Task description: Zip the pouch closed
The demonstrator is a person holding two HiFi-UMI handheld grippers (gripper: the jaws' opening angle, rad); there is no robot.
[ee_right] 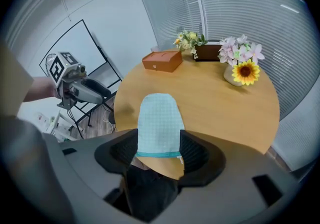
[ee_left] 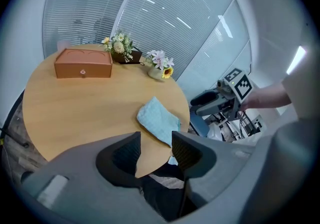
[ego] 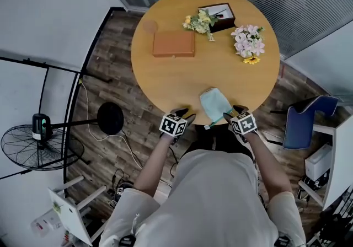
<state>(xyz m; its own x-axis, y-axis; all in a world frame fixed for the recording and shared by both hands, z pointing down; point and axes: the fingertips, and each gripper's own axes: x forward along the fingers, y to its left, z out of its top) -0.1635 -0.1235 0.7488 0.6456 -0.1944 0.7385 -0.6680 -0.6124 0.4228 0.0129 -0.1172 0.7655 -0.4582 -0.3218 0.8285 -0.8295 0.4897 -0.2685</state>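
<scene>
Pale blue cloth pouch (ego: 214, 105) is lying at round wooden worktop's (ego: 182, 75) near edge; likely light, floppy, slippy. Left gripper (ee_left: 156, 145) and right gripper (ee_right: 157, 150) are hovering there, jaws spread, pinching nothing. Teal zip end (ee_right: 155, 154) is offering the hold.

plain white short-sleeved shirt (ego: 216, 202)

Light-blue pouch (ego: 214, 105) flat at table edge

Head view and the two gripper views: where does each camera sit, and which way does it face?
Head view: on the person's head, facing steeply down at the table; arms, left gripper and right gripper show.
Left gripper view: on that gripper, facing across the table; its open jaws show.
Right gripper view: likewise, open jaws framing the pouch.
All share the pouch.
</scene>
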